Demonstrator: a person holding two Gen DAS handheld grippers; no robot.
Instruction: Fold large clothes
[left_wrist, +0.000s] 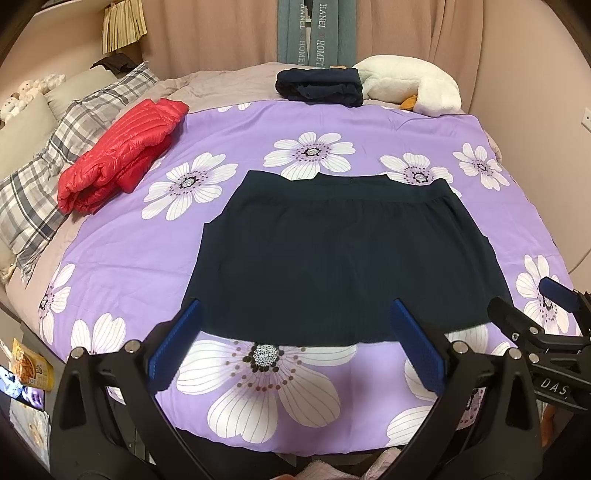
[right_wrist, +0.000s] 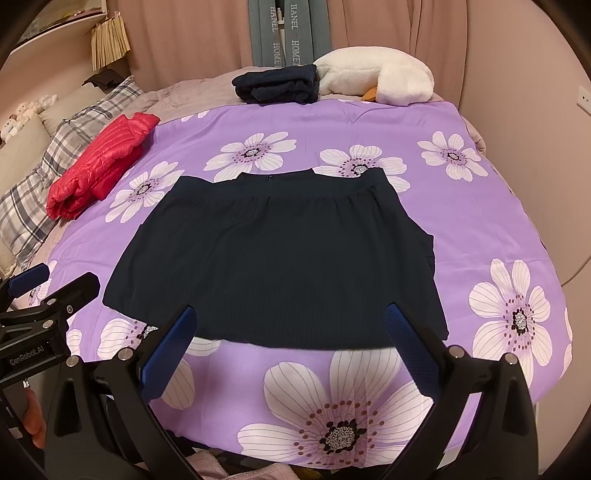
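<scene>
Dark navy pleated skirt (left_wrist: 343, 258) spread flat on the purple floral bedspread (left_wrist: 240, 122), waistband at the far edge, hem nearest the two tools. Left hand-held gripper (left_wrist: 295, 347): jaws spread wide, nothing between them, blue pads framing the near hem of the skirt from above; whether the pads touch the cloth cannot be told. Right hand-held gripper (right_wrist: 291, 350): likewise wide apart and empty, poised over the same hem, with the skirt lying straight ahead of it. In the left wrist view the right hand-held gripper appears at the right margin, beside the left one; in the right wrist view the left one appears at the left margin.

Ahead and to the left of both tools, well apart from the skirt: a folded red puffer jacket (left_wrist: 122, 151) at the bedspread's edge, next to plaid pillows (left_wrist: 55, 162). Far ahead, beyond the skirt's waistband: a folded dark garment (left_wrist: 319, 86) touching a white plush toy (left_wrist: 410, 81) with an orange beak. Pink curtains (left_wrist: 221, 33) hang behind the bed, with a grey lettered cloth (left_wrist: 317, 33) hanging between them.
</scene>
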